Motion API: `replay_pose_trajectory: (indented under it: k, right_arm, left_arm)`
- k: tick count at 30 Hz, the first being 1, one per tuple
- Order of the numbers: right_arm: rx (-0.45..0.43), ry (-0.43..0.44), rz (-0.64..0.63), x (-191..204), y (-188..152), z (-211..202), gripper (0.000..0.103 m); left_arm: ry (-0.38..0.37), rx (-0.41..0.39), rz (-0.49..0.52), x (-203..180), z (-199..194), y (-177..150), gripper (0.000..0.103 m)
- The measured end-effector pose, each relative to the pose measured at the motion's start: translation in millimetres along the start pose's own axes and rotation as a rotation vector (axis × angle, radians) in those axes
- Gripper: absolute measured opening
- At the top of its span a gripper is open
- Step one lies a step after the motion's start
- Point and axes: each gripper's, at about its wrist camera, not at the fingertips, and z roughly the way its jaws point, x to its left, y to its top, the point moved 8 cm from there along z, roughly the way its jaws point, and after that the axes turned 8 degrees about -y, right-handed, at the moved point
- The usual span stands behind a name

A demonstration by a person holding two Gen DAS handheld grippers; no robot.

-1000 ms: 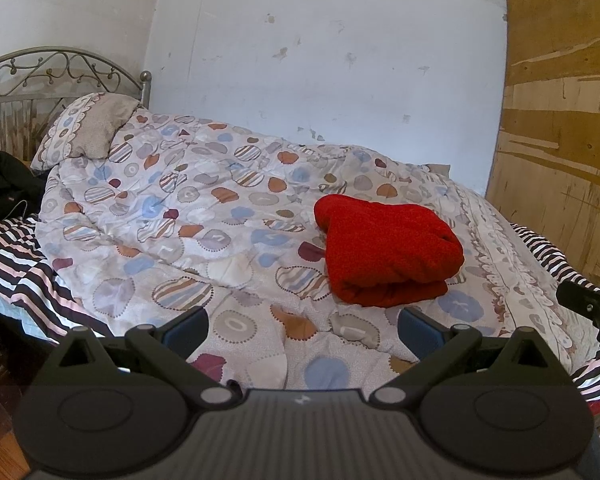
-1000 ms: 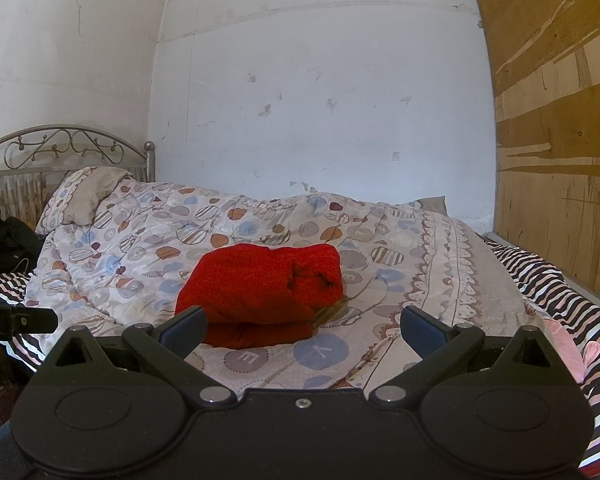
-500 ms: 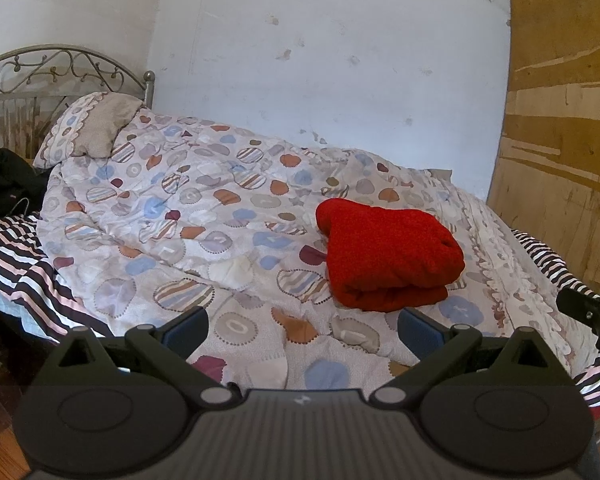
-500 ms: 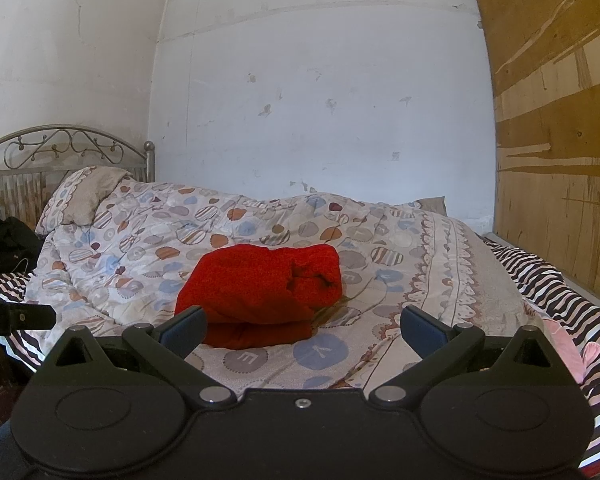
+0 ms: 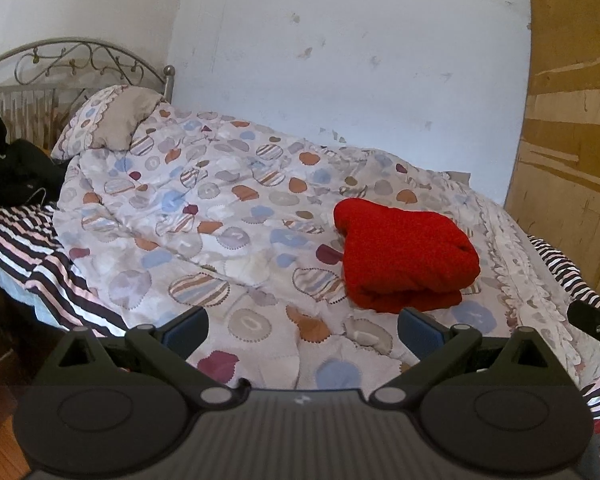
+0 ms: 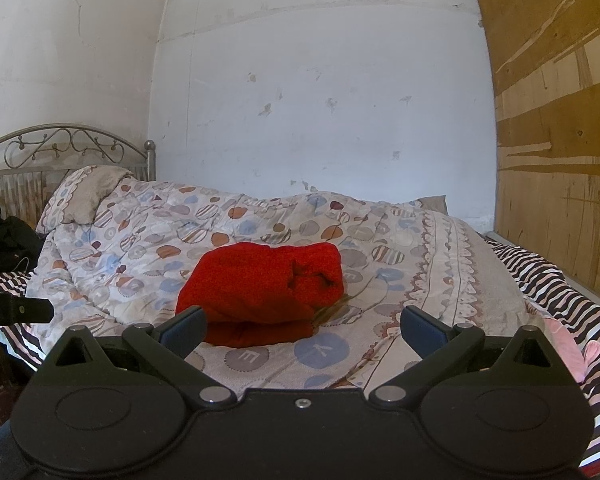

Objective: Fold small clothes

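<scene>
Patterned quilt (image 5: 204, 216) covering bed, serving as landmark. Left hand-held gripper (image 5: 302, 330) hovering with jaws spread, gripping nothing; right hand-held gripper (image 6: 303, 330) likewise. Folded red garment (image 6: 264, 292) lying on quilt beyond both, untouched.

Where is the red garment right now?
The red garment lies folded on the patterned quilt, mid-bed, ahead of both open grippers, nearer the wooden board than the pillow.

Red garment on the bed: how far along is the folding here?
Done: the red garment lies folded into a compact stack on the patterned duvet. In hand: nothing; the left gripper and right gripper are both open, short of it. Left: no other loose clothes clearly visible, so folding looks finished.
</scene>
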Motion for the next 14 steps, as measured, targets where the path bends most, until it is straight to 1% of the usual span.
replay_pose_trajectory:
  k: [7,14]
  right_arm:
    - [0.001,-0.001,0.000,0.6,-0.2,-0.2,0.103]
    - [0.006,-0.002,-0.006,1.8,-1.8,1.4,0.103]
  left_arm:
    - [-0.040,0.011,0.011,-5.3,1.2,-2.3,0.103]
    - [-0.039,0.011,0.014,-7.6,1.7,-3.3,0.103]
